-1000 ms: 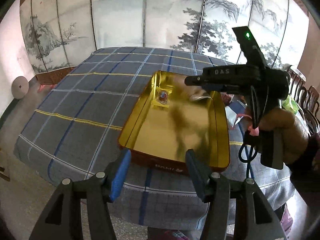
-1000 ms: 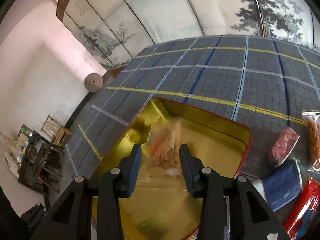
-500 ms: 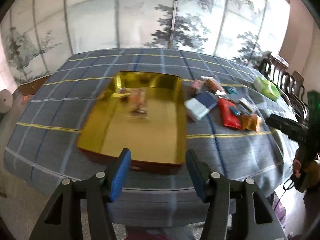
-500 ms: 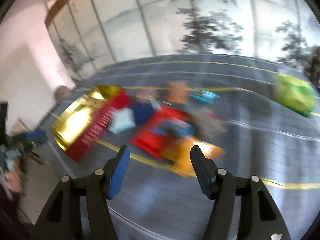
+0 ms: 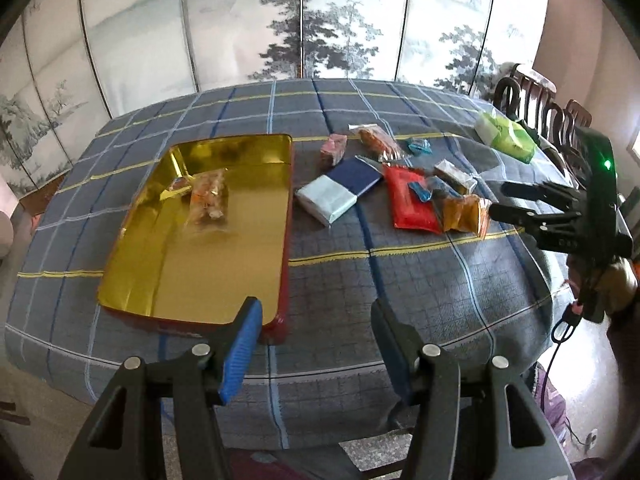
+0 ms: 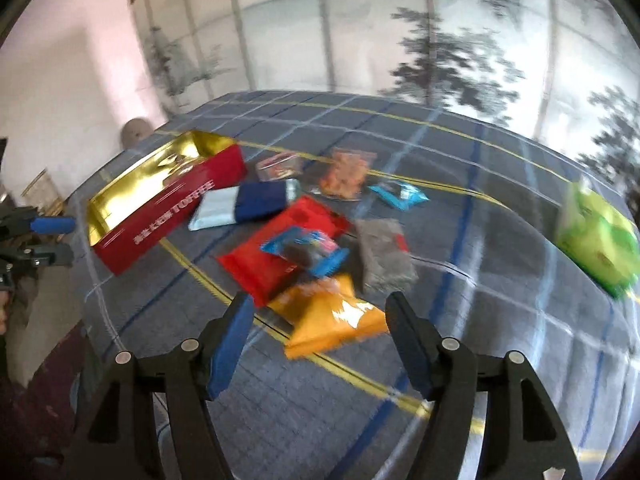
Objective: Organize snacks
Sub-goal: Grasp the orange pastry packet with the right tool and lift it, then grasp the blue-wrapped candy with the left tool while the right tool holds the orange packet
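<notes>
The left tongs (image 5: 316, 344) are open and empty. The right tongs (image 6: 320, 340) are opening, empty, above the orange bag (image 6: 336, 324). Only the left view shows the snack (image 5: 208, 200) in the tin (image 5: 192, 264).

The only lettering that can be read is on the long outer side of the red rectangular metal tin with the gold inside (image 6: 168, 216): white capitals run along it, ending in "TOFFEE", with a word before that looks like "KEN" but is blurred, and some smaller white marks at the near end that cannot be made out. In the left wrist view the same tin's near wall (image 5: 188, 330) carries white print, too small to read. The printing on the snack packets is blurred.
</notes>
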A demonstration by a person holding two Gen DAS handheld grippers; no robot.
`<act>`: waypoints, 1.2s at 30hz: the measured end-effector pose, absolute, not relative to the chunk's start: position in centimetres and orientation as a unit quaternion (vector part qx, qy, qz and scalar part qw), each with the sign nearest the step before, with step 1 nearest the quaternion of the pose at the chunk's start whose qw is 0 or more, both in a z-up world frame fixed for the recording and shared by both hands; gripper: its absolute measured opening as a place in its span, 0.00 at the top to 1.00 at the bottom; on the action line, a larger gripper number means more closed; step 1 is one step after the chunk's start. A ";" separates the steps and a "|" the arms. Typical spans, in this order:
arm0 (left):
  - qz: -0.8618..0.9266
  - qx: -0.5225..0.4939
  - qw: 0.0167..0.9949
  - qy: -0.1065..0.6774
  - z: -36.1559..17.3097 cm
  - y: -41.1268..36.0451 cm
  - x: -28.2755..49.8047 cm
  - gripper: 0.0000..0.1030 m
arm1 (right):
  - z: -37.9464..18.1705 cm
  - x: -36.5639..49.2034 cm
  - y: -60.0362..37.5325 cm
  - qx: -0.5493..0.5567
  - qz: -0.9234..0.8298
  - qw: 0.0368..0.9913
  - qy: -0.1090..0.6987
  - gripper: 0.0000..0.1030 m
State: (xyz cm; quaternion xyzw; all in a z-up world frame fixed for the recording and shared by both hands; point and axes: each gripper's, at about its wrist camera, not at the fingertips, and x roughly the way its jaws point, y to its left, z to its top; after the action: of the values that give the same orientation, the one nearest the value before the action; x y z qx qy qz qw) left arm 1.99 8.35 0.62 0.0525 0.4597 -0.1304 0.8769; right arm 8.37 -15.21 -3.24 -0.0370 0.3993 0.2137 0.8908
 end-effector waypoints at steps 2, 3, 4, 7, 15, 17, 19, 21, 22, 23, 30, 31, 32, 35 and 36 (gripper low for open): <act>-0.131 0.052 0.872 0.469 0.2 7.9 2.3 0.44 | -4.1 9.2 -14.6 -0.052 0.231 0.880 0.412 0.37; -0.132 0.052 0.868 0.475 0.0 7.7 2.5 0.44 | -4.5 9.5 -14.4 -0.058 0.236 0.875 0.418 0.39; -0.133 0.052 0.867 0.478 -0.1 7.6 2.6 0.44 | -5.0 9.9 -14.2 -0.068 0.241 0.871 0.423 0.39; -0.135 0.059 0.862 0.485 -0.5 6.9 2.9 0.44 | -5.7 10.9 -14.1 -0.081 0.253 0.861 0.435 0.58; -0.149 0.071 0.860 0.483 -0.1 4.4 3.7 0.44 | -5.8 9.9 -13.9 -0.126 0.260 0.838 0.464 0.68; -0.156 0.070 0.859 0.484 0.0 3.8 3.8 0.44 | -5.7 9.8 -14.0 -0.132 0.271 0.830 0.470 0.65; -0.158 0.076 0.858 0.483 0.0 3.0 3.7 0.44 | -5.5 9.9 -13.7 -0.148 0.273 0.827 0.469 0.64; -0.161 0.085 0.858 0.479 0.2 2.3 3.5 0.44 | -5.6 10.5 -13.5 -0.161 0.277 0.823 0.468 0.55; -0.162 0.089 0.858 0.478 0.2 2.0 3.4 0.44 | -5.9 10.8 -13.3 -0.160 0.284 0.817 0.475 0.51; -0.163 0.094 0.858 0.478 0.2 1.8 3.3 0.44 | -6.2 11.1 -13.2 -0.155 0.294 0.808 0.487 0.45; -0.177 0.109 0.859 0.467 0.9 0.8 3.9 0.44 | -6.3 8.6 -15.8 -0.135 0.256 0.834 0.470 0.61; -0.185 0.112 0.861 0.460 1.1 0.4 4.2 0.44 | -6.0 8.1 -17.0 -0.121 0.238 0.845 0.463 0.61; -0.201 0.118 0.863 0.448 1.4 -0.2 4.5 0.44 | -5.9 7.8 -18.1 -0.108 0.223 0.853 0.459 0.61; -0.283 0.139 0.849 0.423 1.8 -2.5 5.6 0.44 | -5.7 7.5 -24.7 -0.048 0.112 0.888 0.444 0.61; -0.311 0.144 0.841 0.419 1.7 -3.3 6.0 0.44 | -5.7 7.4 -27.2 -0.028 0.063 0.896 0.439 0.61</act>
State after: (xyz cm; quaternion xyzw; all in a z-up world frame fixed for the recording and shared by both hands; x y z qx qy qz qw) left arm 6.00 -3.33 1.72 0.1436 0.4190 -0.3110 0.8409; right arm 7.37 -27.18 -5.74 -0.0278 0.4389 0.0630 0.8959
